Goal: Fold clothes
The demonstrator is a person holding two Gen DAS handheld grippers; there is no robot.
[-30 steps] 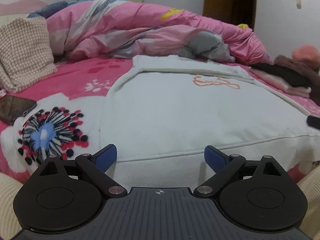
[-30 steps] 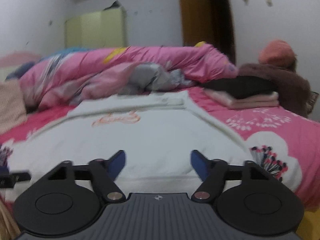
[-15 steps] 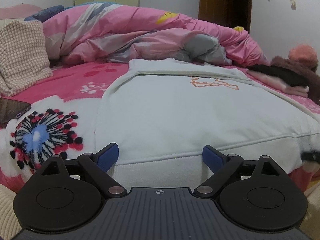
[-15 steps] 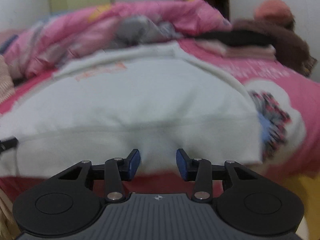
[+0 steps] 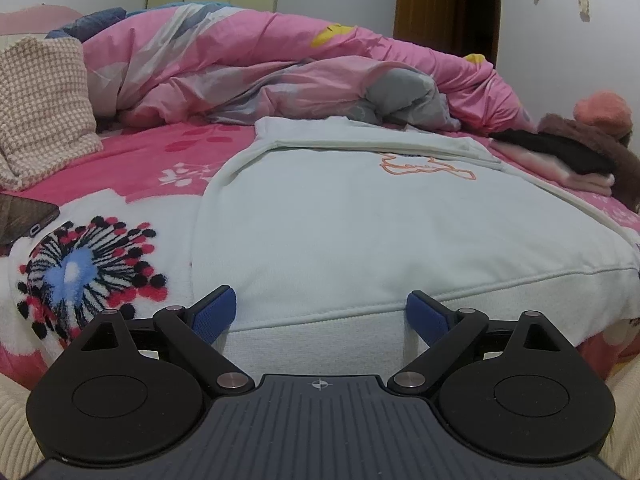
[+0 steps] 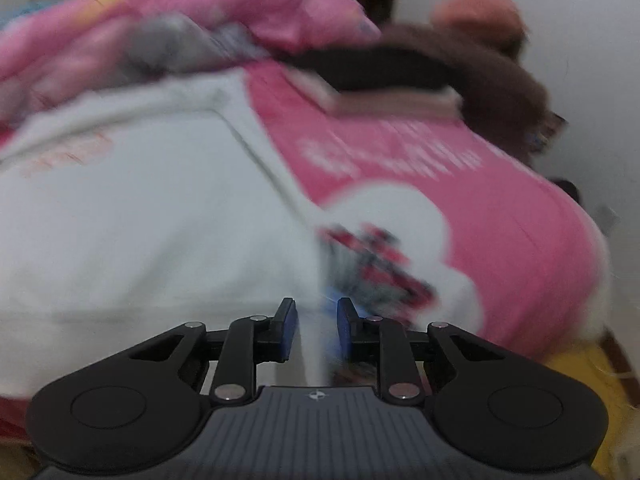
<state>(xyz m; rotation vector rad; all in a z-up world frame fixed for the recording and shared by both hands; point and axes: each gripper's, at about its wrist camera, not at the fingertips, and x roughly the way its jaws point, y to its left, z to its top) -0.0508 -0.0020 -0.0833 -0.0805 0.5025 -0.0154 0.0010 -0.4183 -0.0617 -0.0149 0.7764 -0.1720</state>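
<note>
Right wrist view, blurred, right gripper [image 6: 316, 326] narrowing, sweatshirt [image 6: 132, 216] corner seemingly between unclamped pads.

One pale sweatshirt [image 5: 360, 220]; beyond it, one pink quilt [image 5: 280, 68]; left of it, one checked pillow [image 5: 40, 100], one phone [image 5: 24, 216]; two grippers.

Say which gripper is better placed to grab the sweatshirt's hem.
Left. The left gripper sits open, squarely over the white sweatshirt hem. The right gripper, jaws just closing and still apart, is at the garment's right bottom corner.
</note>
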